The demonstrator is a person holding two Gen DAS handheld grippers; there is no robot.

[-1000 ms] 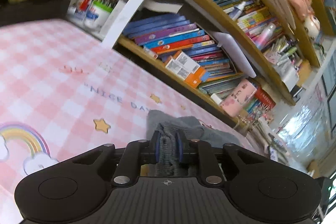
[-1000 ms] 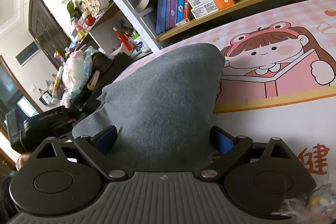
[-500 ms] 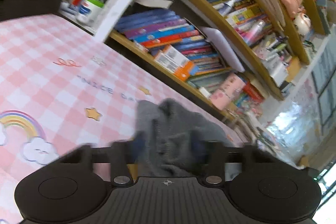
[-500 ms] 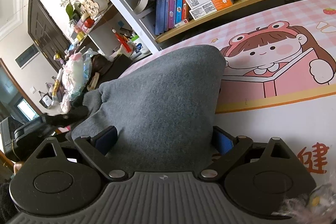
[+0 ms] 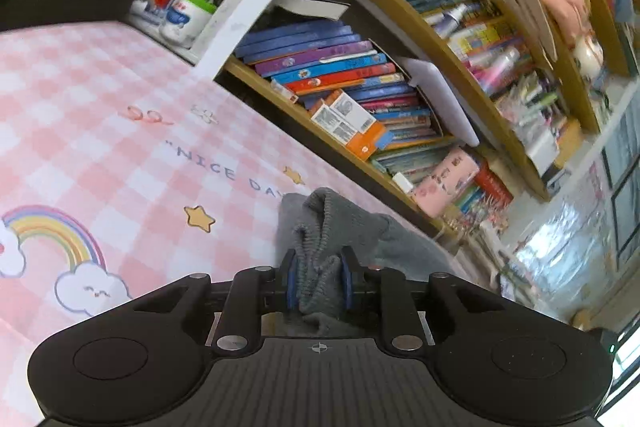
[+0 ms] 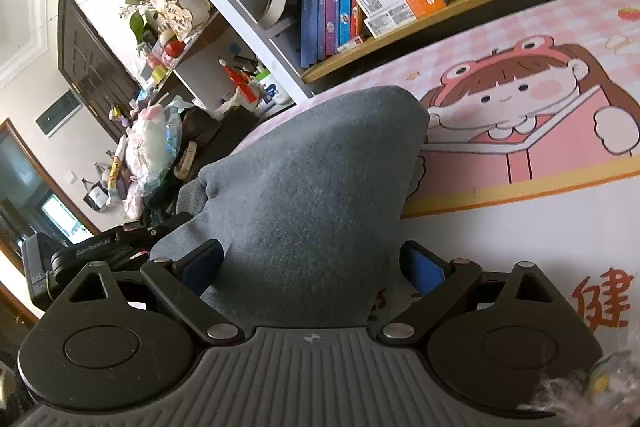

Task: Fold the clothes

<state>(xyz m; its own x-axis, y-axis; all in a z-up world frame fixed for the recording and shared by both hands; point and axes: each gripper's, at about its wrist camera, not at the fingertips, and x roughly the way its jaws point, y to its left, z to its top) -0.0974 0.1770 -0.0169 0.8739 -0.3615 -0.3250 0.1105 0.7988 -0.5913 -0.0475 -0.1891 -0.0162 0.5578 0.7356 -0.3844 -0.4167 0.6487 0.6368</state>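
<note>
A grey knit sweater (image 6: 312, 187) lies folded on the pink cartoon table mat (image 6: 520, 195). In the left wrist view its ribbed edge (image 5: 320, 251) bunches up between the blue pads. My left gripper (image 5: 319, 283) is shut on that bunch, low over the checked mat (image 5: 100, 131). My right gripper (image 6: 312, 263) stands open, its fingers spread wide on either side of the sweater's near end, pads not pressing the cloth. The left gripper's black body (image 6: 80, 255) shows past the sweater's far left edge.
A bookshelf (image 5: 360, 99) full of books runs along the table's far edge. Pen cups (image 5: 184, 11) stand at the back left corner. Clutter and bags (image 6: 152, 147) pile up beyond the table's left end. A crinkled wrapper (image 6: 592, 387) sits by my right gripper.
My left gripper spread its fingers half a second ago and has shut again on a thicker bunch of the ribbed edge. The right gripper stayed open and still.
</note>
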